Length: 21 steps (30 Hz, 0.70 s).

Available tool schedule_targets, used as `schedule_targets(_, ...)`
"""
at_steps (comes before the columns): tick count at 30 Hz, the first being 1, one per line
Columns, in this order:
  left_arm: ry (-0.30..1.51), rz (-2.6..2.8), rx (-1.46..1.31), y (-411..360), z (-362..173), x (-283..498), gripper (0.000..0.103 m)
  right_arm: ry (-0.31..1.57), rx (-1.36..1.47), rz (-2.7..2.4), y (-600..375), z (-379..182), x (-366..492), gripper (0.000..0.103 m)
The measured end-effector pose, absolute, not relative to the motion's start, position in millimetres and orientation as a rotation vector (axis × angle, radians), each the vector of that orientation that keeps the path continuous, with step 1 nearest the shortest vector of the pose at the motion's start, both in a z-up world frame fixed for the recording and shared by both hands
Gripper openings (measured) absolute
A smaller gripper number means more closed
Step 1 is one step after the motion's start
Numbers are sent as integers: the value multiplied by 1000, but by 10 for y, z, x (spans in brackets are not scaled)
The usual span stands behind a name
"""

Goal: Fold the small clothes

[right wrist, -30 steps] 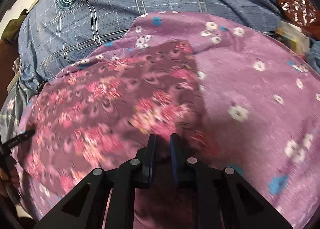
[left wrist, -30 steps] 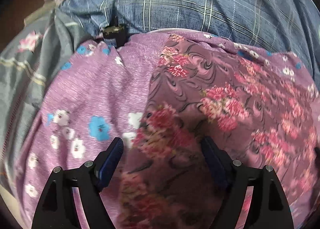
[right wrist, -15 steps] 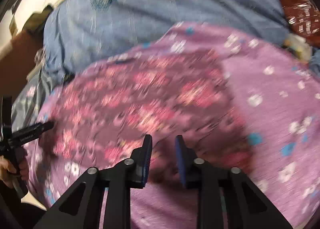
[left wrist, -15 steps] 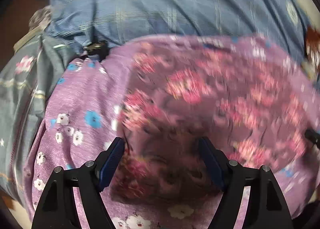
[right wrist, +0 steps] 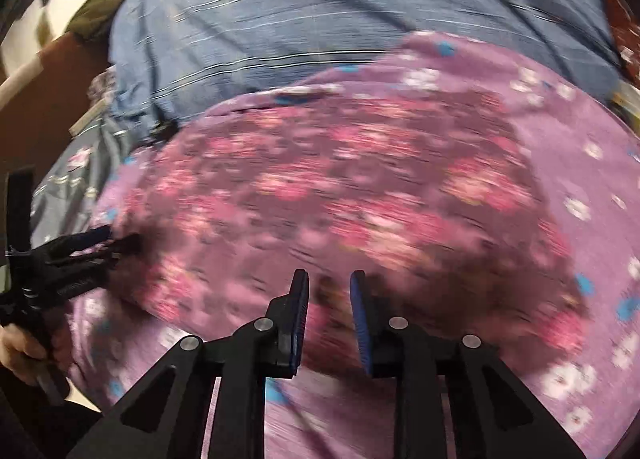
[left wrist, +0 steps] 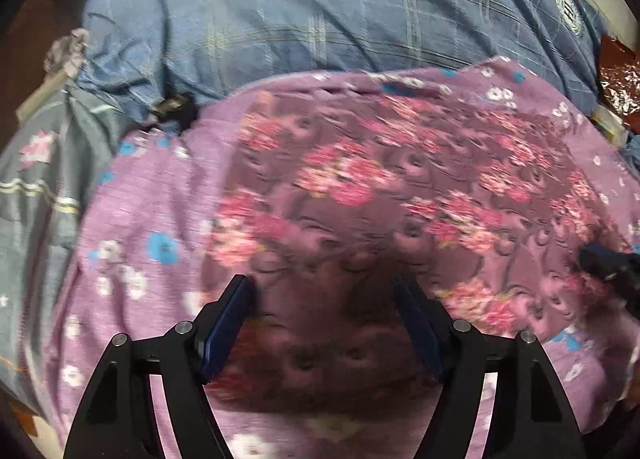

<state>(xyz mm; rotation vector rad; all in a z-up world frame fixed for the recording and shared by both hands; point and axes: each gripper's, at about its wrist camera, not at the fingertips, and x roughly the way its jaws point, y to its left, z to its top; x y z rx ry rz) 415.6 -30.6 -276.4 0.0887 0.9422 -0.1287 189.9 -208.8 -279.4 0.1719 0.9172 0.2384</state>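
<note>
Left wrist view: floral cloth (left wrist: 360, 187) now spread flatter; left gripper (left wrist: 324, 299) closing, right gripper (right wrist: 330, 291) opening, both ungripped.

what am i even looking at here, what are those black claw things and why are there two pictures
Those black claws are hand-held grippers, one in each of a person's hands, each carrying a camera that looks along its fingers. One picture is from the left gripper, the other from the right gripper. Below them lies a dark floral garment on a lilac flowered cloth, with a blue checked sheet behind. The left jaws are closing and the right are opening; cloth shows between both, but blur hides whether any is gripped. In the right view, the left gripper and the hand holding it show at the edge.
</note>
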Motion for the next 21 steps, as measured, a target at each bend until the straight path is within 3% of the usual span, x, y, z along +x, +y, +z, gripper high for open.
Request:
schedule_targets(11,939,-119,271,-534,-2955,4140,77,969,26,291,-1686,-3026,1881,24)
schedule_targets(16,987,-102,253,-444,-2980,4110,91,977,-15,303,-1664,-3023,1787,24)
schedule_targets(21,962,-96,250,-471,-2899,4105,87,948,11,269,-1694,-2939,1817,21)
